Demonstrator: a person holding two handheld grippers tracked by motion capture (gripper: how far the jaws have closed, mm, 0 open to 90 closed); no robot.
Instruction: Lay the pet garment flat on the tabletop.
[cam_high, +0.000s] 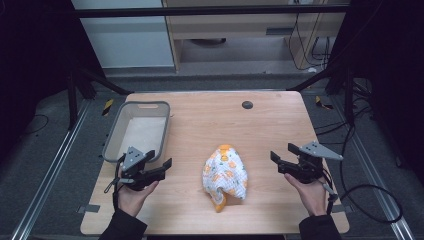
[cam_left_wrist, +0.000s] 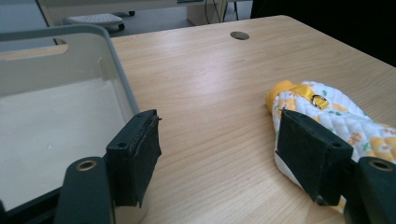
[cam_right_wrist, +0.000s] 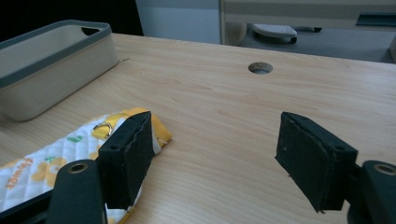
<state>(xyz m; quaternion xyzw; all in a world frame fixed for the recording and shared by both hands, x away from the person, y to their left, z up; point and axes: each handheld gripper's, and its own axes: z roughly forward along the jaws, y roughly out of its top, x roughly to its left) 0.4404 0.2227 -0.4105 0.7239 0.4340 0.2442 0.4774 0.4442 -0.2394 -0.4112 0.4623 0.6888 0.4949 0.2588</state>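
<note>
On the wooden table (cam_high: 280, 125) lies a crumpled white quilted cloth (cam_high: 225, 175) with orange-yellow print.

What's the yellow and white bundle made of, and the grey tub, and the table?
The bundle looks like soft quilted cotton cloth: stitched squares, printed orange shapes, yellow trim, a small metal ring. The tub seems matte plastic, with smooth moulded walls and a grey rim. The table looks like wood-grain laminate, faintly shiny; it might be real wood.

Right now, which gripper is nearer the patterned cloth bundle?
Left, slightly. The left gripper hangs open just left of the cloth bundle, beside the grey bin. The right gripper hangs open to its right, with a wider strip of bare table between.
</note>
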